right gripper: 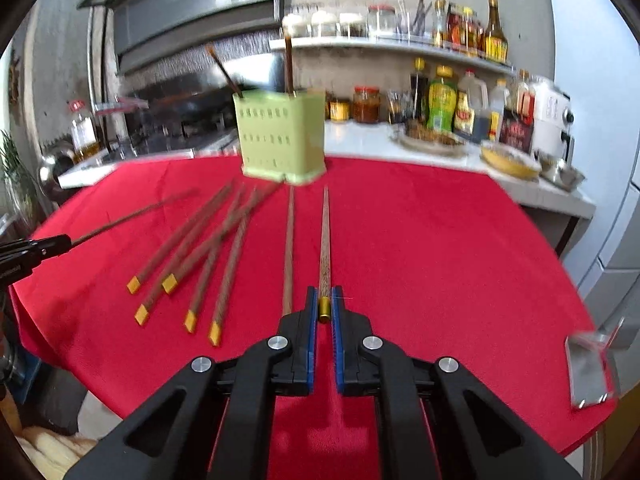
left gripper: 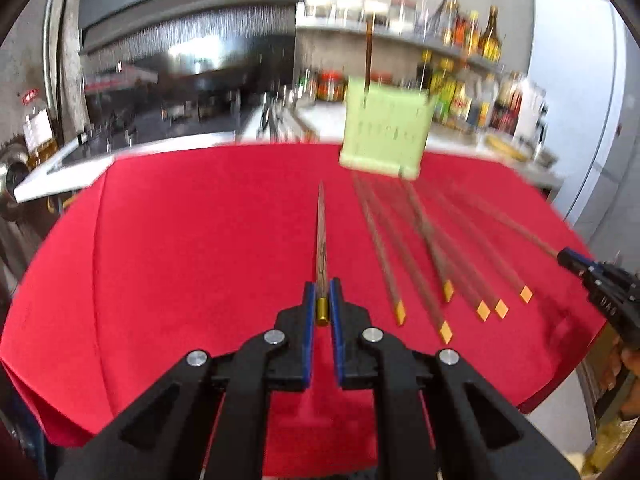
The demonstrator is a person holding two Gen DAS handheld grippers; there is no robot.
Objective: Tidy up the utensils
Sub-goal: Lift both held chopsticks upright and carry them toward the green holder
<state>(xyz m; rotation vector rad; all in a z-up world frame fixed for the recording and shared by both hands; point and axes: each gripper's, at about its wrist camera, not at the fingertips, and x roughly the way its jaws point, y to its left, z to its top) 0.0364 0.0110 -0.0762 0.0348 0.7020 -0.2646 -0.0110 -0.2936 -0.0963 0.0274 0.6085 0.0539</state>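
Observation:
A green slotted utensil holder (left gripper: 386, 136) (right gripper: 282, 136) stands at the far side of the red table and has chopsticks standing in it. My left gripper (left gripper: 322, 304) is shut on a brown chopstick (left gripper: 321, 236) near its gold cap, pointing it toward the holder. My right gripper (right gripper: 325, 304) is shut on another chopstick (right gripper: 325, 240) the same way. Several loose gold-tipped chopsticks (left gripper: 424, 256) (right gripper: 200, 256) lie on the cloth between the two grippers. The right gripper (left gripper: 600, 284) shows at the right edge of the left wrist view; the left gripper (right gripper: 32, 252) shows at the left edge of the right wrist view.
The red tablecloth (left gripper: 200, 240) (right gripper: 440, 260) covers the table. A counter with bottles and jars (right gripper: 448, 108) and plates runs behind it. A stove area (left gripper: 160, 112) is at the back left. A shiny metal piece (right gripper: 588, 368) lies at the table's right edge.

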